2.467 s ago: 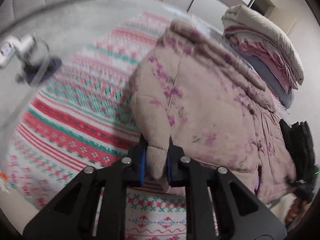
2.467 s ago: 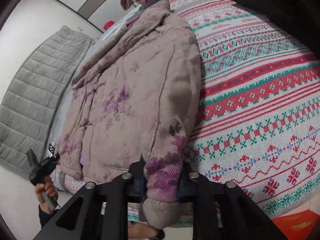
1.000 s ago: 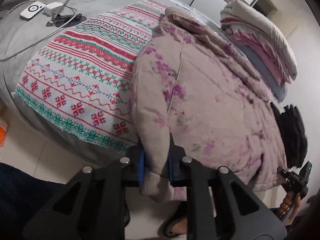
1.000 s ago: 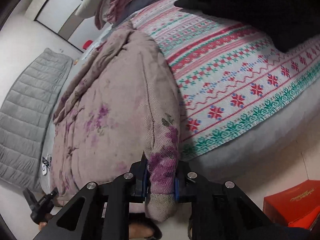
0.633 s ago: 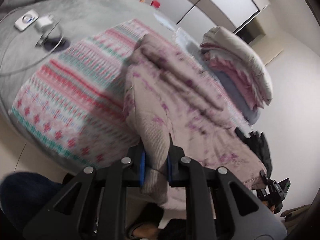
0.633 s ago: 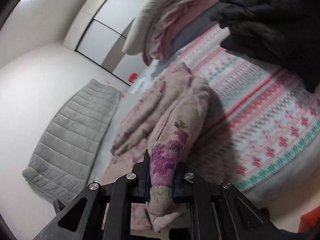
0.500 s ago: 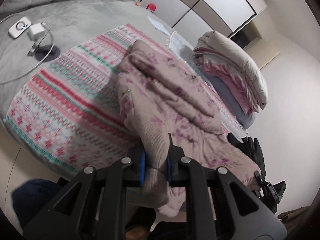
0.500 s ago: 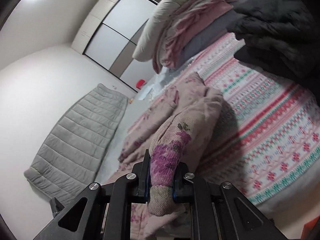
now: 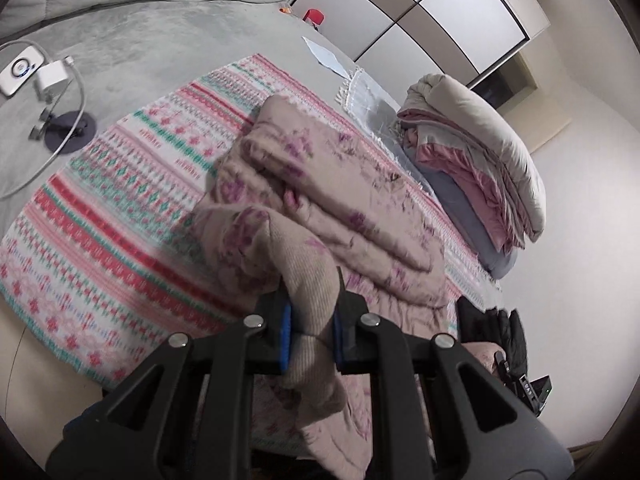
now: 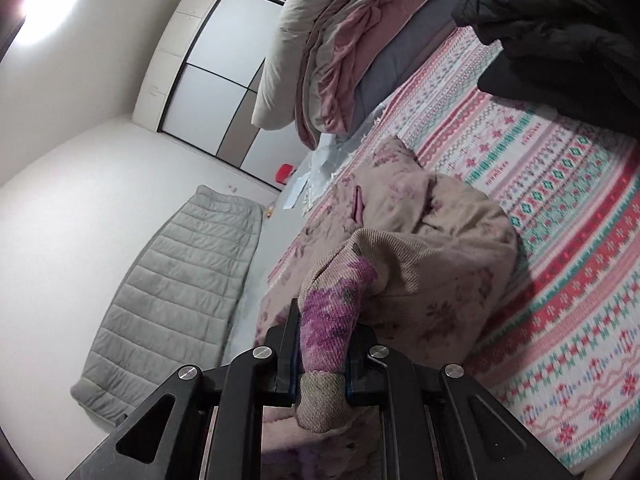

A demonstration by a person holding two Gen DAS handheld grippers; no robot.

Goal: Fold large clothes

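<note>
A large beige padded coat with purple flowers lies on a patterned red, green and white blanket on the bed. My left gripper is shut on the coat's lower left corner and holds it raised above the bed's near edge. My right gripper is shut on the coat's lower right corner, a purple-flowered ribbed hem. The coat bunches up ahead of the right gripper. The lower half is lifted and curls toward the collar end.
A stack of folded bedding lies at the far end of the bed. A black jacket lies on the blanket to the right. A charger and cable lie on the grey bedcover at the left. A wardrobe stands behind.
Both grippers have risen and moved forward over the bed with the coat's lower corners held. The lower half has come up off the edge and folds toward the collar.
</note>
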